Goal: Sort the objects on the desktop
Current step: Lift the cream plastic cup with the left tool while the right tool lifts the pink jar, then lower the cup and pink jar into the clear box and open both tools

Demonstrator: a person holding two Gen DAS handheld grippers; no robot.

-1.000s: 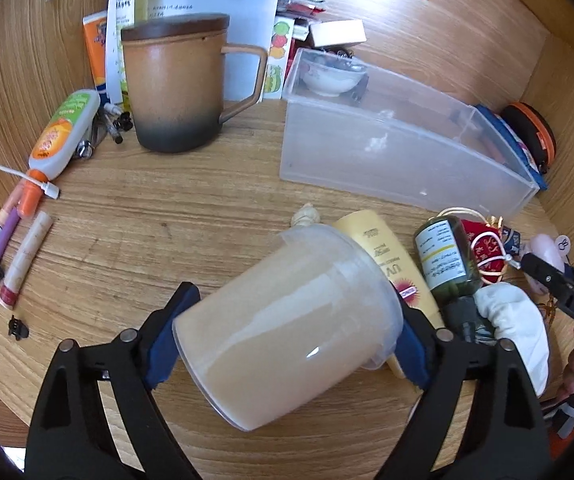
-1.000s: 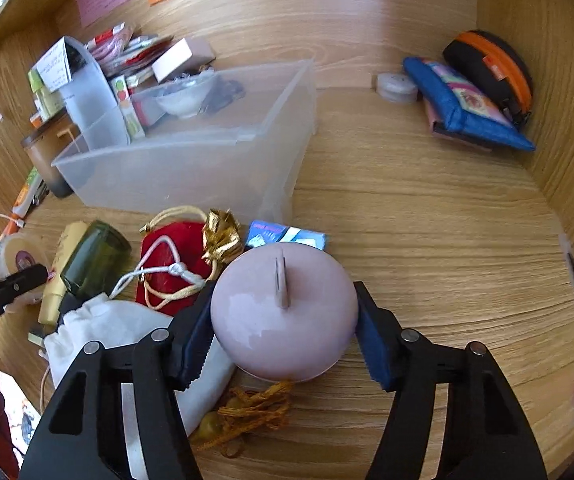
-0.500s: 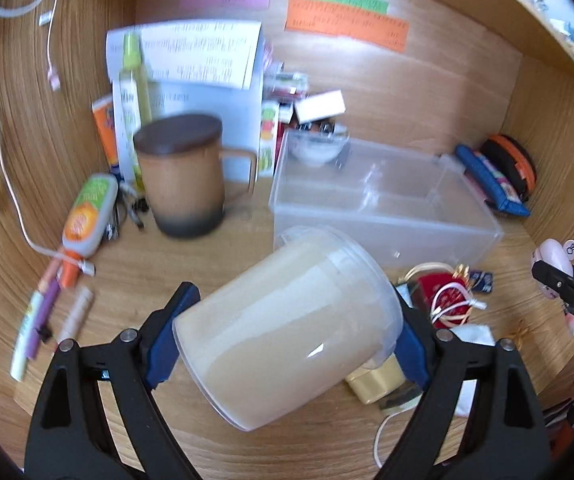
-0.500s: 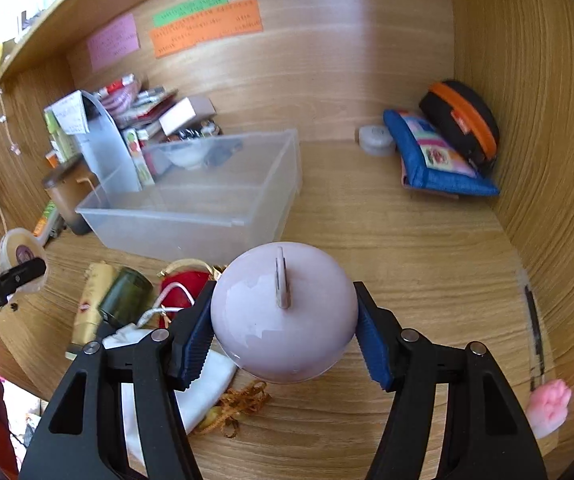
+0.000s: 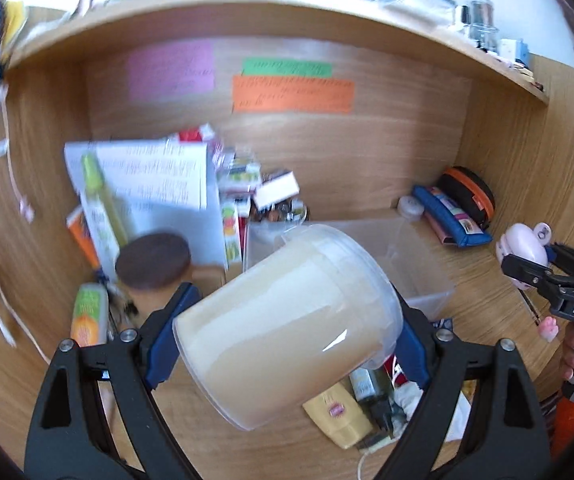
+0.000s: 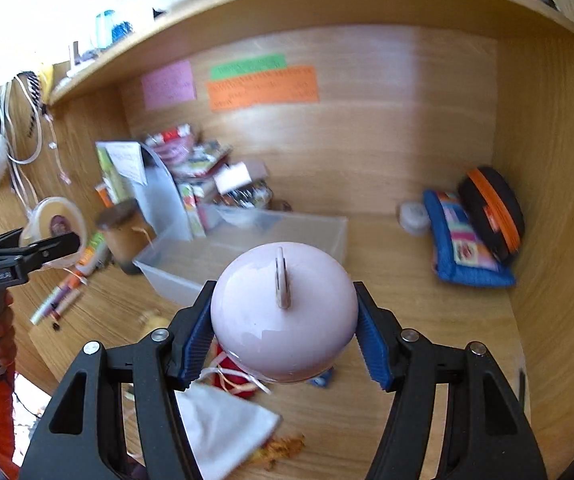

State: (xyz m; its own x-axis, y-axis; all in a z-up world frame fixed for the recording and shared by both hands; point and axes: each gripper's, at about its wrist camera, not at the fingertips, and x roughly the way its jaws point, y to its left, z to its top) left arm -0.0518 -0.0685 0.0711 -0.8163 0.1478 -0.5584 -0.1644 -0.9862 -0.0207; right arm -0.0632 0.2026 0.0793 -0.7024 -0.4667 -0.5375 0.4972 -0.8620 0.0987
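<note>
My left gripper (image 5: 287,332) is shut on a translucent cream plastic jar (image 5: 287,320), held tilted, high above the desk. It also shows at the left of the right wrist view (image 6: 53,226). My right gripper (image 6: 283,328) is shut on a round pale pink object (image 6: 283,312) with a small tab on top, also raised; it shows at the right of the left wrist view (image 5: 523,246). The clear plastic bin (image 6: 247,248) stands on the desk below and ahead of both. A yellow tube (image 5: 339,408), a green bottle (image 5: 367,380) and a white cloth (image 6: 223,424) lie beneath the grippers.
A brown lidded mug (image 5: 153,264) stands left of the bin, with papers and bottles behind it. A blue pouch (image 6: 463,248) and a black-and-orange case (image 6: 491,212) sit at the back right. Pens (image 6: 57,300) lie at the left. A shelf (image 5: 287,12) runs overhead.
Both grippers have risen well above the desk with their objects still held. The views now take in the back wall, the sticky notes and the shelf.
</note>
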